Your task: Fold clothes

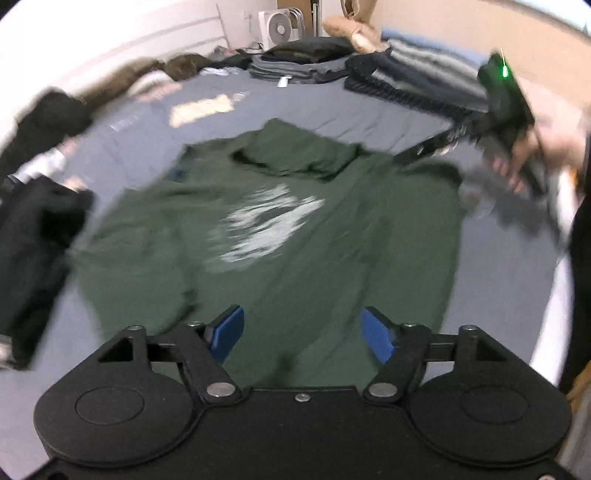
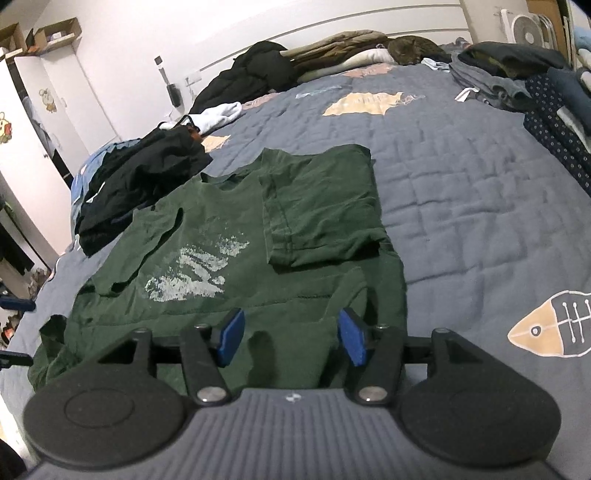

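Observation:
A dark green T-shirt (image 2: 229, 258) with a white print lies spread on the grey-blue quilt (image 2: 461, 192), one sleeve side folded in over its chest. My right gripper (image 2: 291, 336) hovers over the shirt's near edge with its blue pads (image 2: 231, 336) apart; the cloth lies below them, not pinched. The left wrist view is blurred by motion. There the same T-shirt (image 1: 280, 236) fills the middle, and my left gripper (image 1: 303, 332) stands open over its near edge with nothing between the pads. A person's hand (image 1: 524, 151) holds the other gripper at the upper right.
A heap of black clothes (image 2: 140, 181) lies left of the shirt. Folded garments (image 2: 509, 62) and a dotted dark cloth (image 2: 554, 129) sit at the far right of the bed. Jackets and pillows (image 2: 332, 51) line the far edge by the wall. A white fan (image 2: 524, 29) stands behind.

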`<state>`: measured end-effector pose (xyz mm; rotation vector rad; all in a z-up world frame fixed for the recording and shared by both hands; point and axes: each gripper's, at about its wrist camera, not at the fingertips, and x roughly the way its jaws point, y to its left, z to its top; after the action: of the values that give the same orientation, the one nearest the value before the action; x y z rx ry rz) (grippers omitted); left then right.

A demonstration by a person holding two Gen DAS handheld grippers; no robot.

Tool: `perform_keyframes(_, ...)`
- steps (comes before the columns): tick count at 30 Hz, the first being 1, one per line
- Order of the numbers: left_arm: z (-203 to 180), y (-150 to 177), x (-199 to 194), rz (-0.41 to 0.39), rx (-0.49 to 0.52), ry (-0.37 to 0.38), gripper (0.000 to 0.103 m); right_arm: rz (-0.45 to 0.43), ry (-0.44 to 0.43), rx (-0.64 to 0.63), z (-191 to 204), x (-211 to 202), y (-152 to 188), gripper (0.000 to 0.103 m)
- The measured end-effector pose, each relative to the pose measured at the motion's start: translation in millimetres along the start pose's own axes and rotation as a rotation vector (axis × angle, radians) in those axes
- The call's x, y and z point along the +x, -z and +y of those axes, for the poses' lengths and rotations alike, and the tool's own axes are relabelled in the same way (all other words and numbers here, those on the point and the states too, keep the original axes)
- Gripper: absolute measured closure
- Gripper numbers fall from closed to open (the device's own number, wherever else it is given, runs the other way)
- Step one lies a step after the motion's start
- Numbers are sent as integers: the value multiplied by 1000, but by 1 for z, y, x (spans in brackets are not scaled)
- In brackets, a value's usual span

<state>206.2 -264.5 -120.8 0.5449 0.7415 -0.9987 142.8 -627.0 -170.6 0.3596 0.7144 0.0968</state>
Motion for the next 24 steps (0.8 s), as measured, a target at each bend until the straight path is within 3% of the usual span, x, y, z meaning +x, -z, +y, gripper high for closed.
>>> perform_keyframes(3,-9,-3,34,65,4,52,62,-6,-6,14,0,-1,0,45)
perform_keyframes(12,-22,0,87,135,45,56,64,-26,-28,50,-3,-3,-3,43)
perform_keyframes(15,-25,-2,92,159,51,80,85,-30,-34,60,-3,-2,-3,43)
perform_keyframes(18,-29,-5,90,161,74,76,95,-37,-42,71,-4,-3,-4,43)
perform_keyframes(24,-12,-28,64,58,34,22,99,-68,-52,100,-5,-8,-6,43)
